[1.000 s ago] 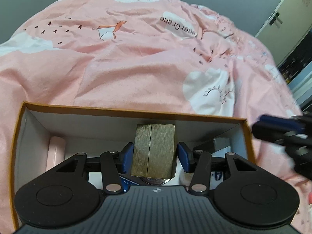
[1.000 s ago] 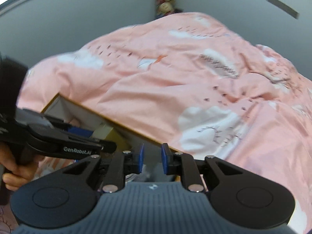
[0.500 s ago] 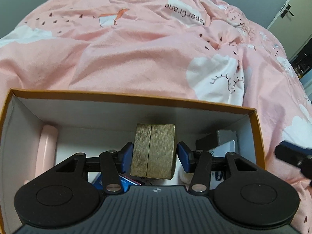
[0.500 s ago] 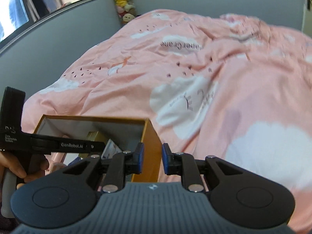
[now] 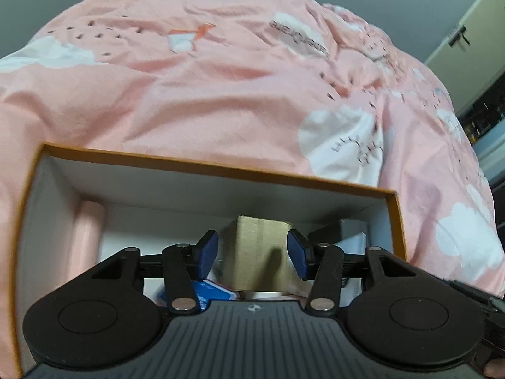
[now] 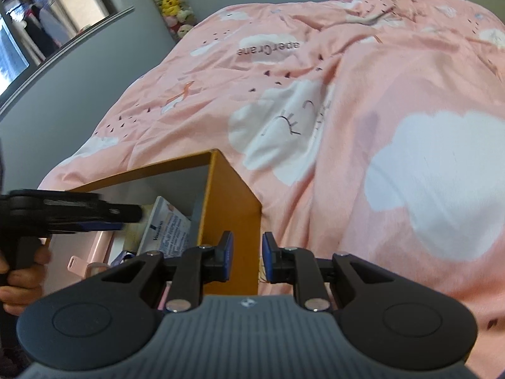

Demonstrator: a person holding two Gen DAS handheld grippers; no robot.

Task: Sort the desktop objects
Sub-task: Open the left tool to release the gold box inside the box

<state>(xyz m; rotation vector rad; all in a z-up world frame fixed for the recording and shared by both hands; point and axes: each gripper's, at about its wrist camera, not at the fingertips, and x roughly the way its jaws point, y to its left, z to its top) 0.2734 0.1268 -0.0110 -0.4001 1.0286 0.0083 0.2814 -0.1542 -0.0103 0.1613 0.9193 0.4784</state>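
An orange cardboard box (image 5: 221, 169) with a white inside sits on the pink bedspread; it also shows in the right wrist view (image 6: 227, 195). My left gripper (image 5: 252, 254) is open above the box. A gold box (image 5: 258, 252) lies inside between and below its fingers, apart from both pads. My right gripper (image 6: 247, 260) is empty, its fingers narrowly apart, just outside the box's right wall. The left gripper (image 6: 63, 211) shows from the side over the box in the right wrist view.
Inside the box lie a pink case (image 5: 86, 237), a blue packet (image 5: 211, 293), a white printed card (image 6: 167, 230) and a grey item (image 5: 350, 230). The pink cloud-print bedspread (image 6: 378, 126) spreads all around. Grey walls and a cupboard door (image 5: 467, 31) stand behind.
My left gripper has opened and let the gold box drop into the orange box. My right gripper has swung right, to beside the box's outer wall.
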